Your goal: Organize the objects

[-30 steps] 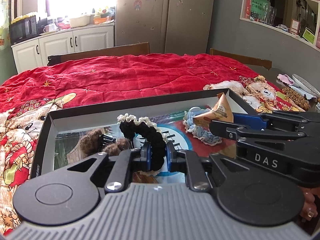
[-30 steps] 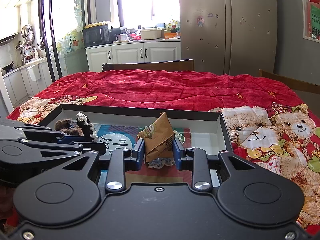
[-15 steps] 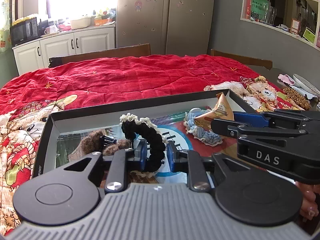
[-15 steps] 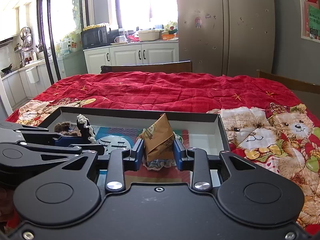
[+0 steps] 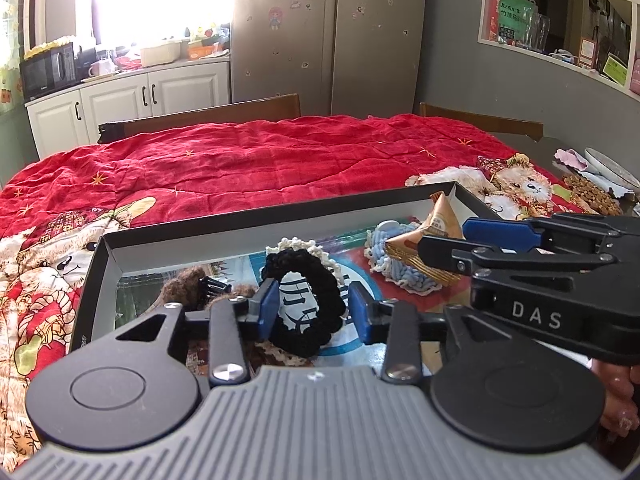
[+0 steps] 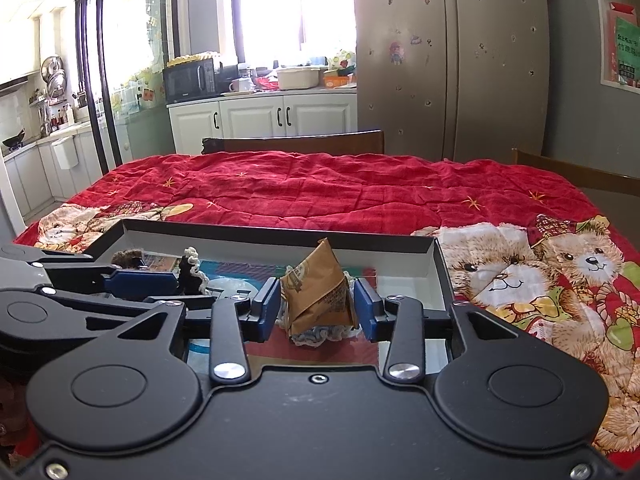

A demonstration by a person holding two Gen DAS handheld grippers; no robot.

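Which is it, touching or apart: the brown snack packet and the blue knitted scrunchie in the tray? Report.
Touching. The right wrist view shows the brown snack packet sitting directly on the blue knitted scrunchie, with no gap beneath it.

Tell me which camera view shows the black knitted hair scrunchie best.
The left wrist view: the black knitted hair scrunchie appears there as a whole ring, lying in the shallow box. The right wrist view shows only a sliver of it behind the left gripper.
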